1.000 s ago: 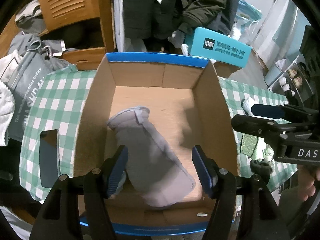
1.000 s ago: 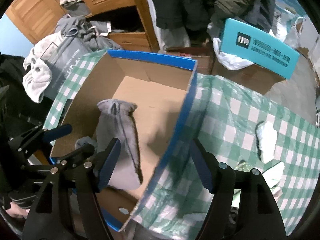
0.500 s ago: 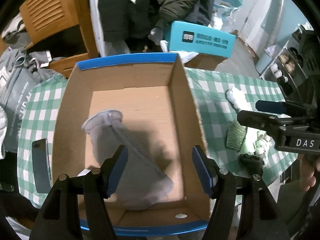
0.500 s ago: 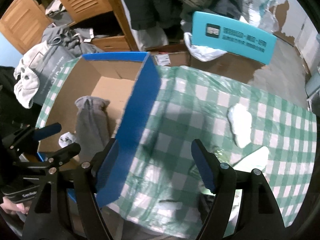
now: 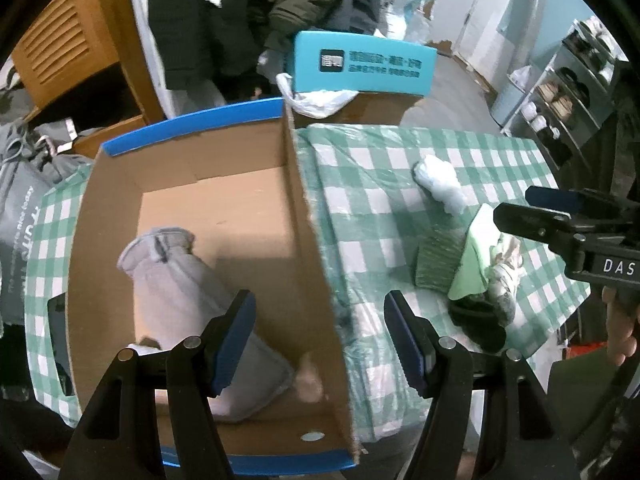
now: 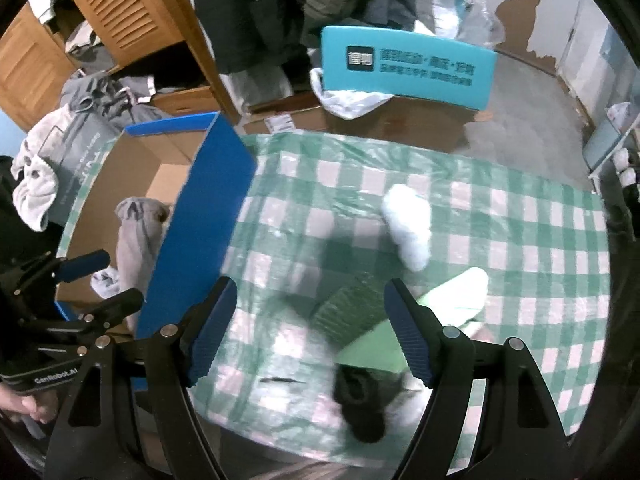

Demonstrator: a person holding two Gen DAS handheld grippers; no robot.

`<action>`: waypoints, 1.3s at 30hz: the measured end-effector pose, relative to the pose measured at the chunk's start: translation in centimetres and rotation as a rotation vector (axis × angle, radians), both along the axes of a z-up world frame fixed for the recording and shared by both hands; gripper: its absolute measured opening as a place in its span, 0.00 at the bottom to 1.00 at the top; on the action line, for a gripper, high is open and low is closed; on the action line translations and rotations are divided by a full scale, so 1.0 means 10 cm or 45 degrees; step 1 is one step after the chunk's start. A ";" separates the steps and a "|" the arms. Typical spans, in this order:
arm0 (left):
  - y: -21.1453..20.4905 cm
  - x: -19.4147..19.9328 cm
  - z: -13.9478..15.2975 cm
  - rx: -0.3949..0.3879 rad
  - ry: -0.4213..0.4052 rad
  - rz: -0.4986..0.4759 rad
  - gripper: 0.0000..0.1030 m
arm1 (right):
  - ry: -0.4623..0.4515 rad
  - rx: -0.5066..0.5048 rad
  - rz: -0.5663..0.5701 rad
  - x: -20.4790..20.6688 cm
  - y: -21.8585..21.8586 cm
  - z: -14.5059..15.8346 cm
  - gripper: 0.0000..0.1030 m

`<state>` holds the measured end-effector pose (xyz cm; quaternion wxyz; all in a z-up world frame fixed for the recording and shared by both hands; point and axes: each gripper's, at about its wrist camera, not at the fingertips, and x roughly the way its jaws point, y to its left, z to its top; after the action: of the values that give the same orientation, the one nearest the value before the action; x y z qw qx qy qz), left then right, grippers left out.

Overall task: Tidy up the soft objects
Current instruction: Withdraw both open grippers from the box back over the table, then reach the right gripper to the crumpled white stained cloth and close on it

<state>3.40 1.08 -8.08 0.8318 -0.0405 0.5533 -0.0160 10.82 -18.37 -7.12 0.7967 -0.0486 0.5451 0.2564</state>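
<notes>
— Where are you, and what are you carrying?

— Nothing in either. My left gripper (image 5: 318,340) stands wide with its blue pads straddling the right wall of the open brown cardboard box with blue outer faces (image 5: 308,216), touching nothing. My right gripper (image 6: 310,328) is opening wider over the green-and-white checked tablecloth (image 6: 520,216); the blurred cloth pile shows between its fingers, but the pads press on nothing.

— And the soft things?

— One long grey fabric mitt (image 5: 176,280) lies in the box, at about eight o'clock in my left view, slanting from cuff to the near wall. I judge it sorted. The rest sit on the table: a fluffy white rolled sock (image 6: 408,224) at one o'clock in my right view, well apart from the box; closer, a dark green ribbed cloth (image 6: 348,308) overlapped by a pale green cloth (image 6: 448,296); and at six o'clock a black bundle (image 6: 360,400), too blurred to name.

— Why spread so wide?

— My guess: the pile is bulky and floppy, so wide jaws take a fuller pinch. The box's open top beside the pile should make the carry short.
</notes>
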 end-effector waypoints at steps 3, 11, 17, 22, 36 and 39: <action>-0.12 0.01 -0.03 0.011 0.013 -0.032 0.66 | -0.009 -0.006 -0.015 -0.01 -0.13 0.00 0.75; -0.46 0.09 -0.07 0.035 0.033 -0.121 0.66 | -0.007 -0.022 -0.082 0.00 -0.49 -0.04 0.76; -0.70 0.12 -0.12 0.056 0.054 -0.181 0.70 | 0.022 -0.025 -0.149 0.01 -0.81 -0.15 0.76; -0.87 0.13 -0.21 0.061 0.086 -0.222 0.71 | 0.065 -0.036 -0.185 0.00 -0.97 -0.29 0.76; -1.20 0.17 -0.57 0.006 0.221 -0.248 0.71 | 0.214 -0.103 -0.260 0.03 -1.18 -0.87 0.76; -1.21 0.19 -0.68 0.005 0.247 -0.230 0.71 | 0.229 -0.116 -0.259 0.02 -1.18 -0.95 0.76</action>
<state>5.32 -11.06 -14.83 0.7697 0.0097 0.6325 -0.0856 11.01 -30.17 -16.64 0.7635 -0.0060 0.6275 0.1528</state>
